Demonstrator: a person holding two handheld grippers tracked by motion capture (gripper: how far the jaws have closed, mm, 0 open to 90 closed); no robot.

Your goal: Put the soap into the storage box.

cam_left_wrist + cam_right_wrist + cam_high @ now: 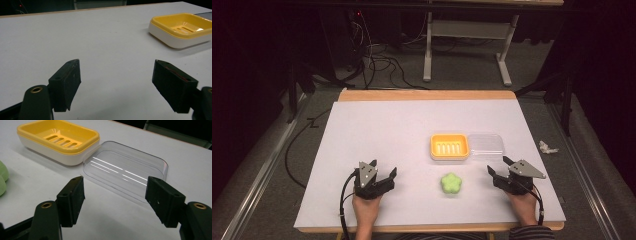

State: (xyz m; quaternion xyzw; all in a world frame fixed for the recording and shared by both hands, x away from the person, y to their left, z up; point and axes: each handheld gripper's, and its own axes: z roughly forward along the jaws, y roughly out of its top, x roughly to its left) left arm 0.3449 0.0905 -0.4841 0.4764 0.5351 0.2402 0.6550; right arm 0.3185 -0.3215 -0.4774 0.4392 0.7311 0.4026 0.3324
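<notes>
Desk: flat, covered with a white sheet, wooden edge showing at the far and near sides. Lying directly on it: a yellow soap dish on a white base, a clear plastic lid touching its right side, and a green flower-shaped soap nearer the front edge, apart from both.

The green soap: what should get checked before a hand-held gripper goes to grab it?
1. Green soap lies free on the table, nothing on it: ok.
2. Right hand-held gripper has its jaws apart and empty: ok.
3. Left hand-held gripper is open and empty: ok.
4. Yellow soap dish holds nothing in its tray: ok.
5. Clear lid is off, lying beside the dish: ok.
6. Whether the soap is slippery: cannot tell.
</notes>
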